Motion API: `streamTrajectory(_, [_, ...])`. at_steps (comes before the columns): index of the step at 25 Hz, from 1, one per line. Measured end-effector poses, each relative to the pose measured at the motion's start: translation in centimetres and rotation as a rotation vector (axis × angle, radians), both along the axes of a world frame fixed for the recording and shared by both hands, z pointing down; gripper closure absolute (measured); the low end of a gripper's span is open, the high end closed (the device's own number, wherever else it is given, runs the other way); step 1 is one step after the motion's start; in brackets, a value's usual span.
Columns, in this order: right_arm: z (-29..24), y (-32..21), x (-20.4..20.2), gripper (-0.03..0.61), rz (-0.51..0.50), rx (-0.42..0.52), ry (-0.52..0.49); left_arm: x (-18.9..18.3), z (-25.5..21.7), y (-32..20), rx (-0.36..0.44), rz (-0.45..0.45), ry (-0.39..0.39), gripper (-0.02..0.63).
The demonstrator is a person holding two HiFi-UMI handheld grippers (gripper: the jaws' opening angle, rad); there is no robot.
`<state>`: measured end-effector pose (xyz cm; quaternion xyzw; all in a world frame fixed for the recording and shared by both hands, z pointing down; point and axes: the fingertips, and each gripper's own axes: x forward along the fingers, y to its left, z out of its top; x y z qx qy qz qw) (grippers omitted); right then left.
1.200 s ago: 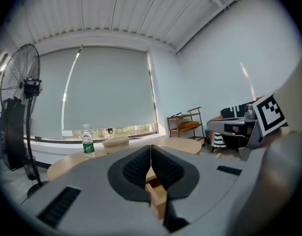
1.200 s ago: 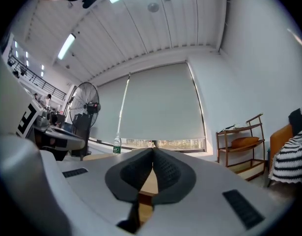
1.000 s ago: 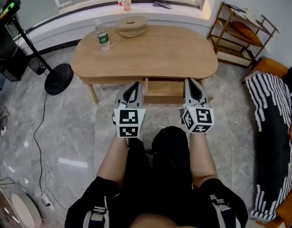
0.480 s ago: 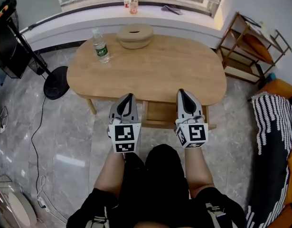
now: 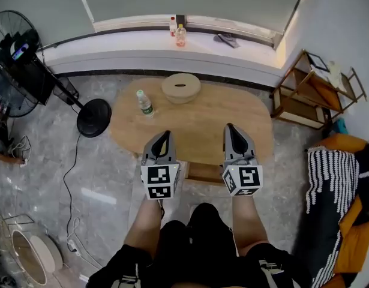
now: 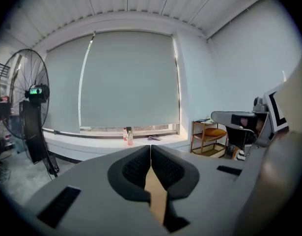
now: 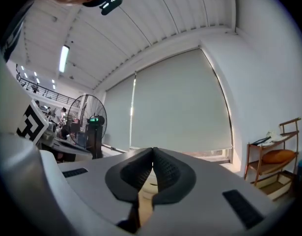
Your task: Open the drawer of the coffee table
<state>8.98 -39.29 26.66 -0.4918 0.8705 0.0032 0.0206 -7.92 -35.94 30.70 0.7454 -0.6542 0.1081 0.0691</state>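
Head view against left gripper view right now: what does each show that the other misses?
Head view only: the water bottle and round wooden container standing on the coffee table, the grey floor, and the person's legs. Left gripper view only: the left gripper seen along its jaws, which are pressed together with nothing between them, plus the ceiling. Both: the standing fan, the two bottles on the windowsill, the wooden shelf and the right gripper.
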Motion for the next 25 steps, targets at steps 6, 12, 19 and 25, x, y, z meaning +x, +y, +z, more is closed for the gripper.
streamTrajectory(6, [-17.6,-1.4,1.5,0.568,-0.008,-0.039,-0.020,0.8,-19.8,-0.9,0.000,-0.013,0.003,0.591])
streamTrajectory(12, [-29.0,-0.4,1.2,0.568,-0.032,0.056,-0.032,1.0,-32.9,1.2,0.113,-0.054,-0.064,0.591])
streamTrajectory(19, [-32.4,3.1,-1.7,0.566,-0.063,0.092,-0.032,0.2,-35.7,4.0,0.134,-0.018,0.068,0.591])
streamTrajectory(25, [-33.3,3.7,-3.0,0.566,-0.060,0.097,-0.033,-2.0,-38.0,4.7,0.173,-0.037,-0.007,0.591])
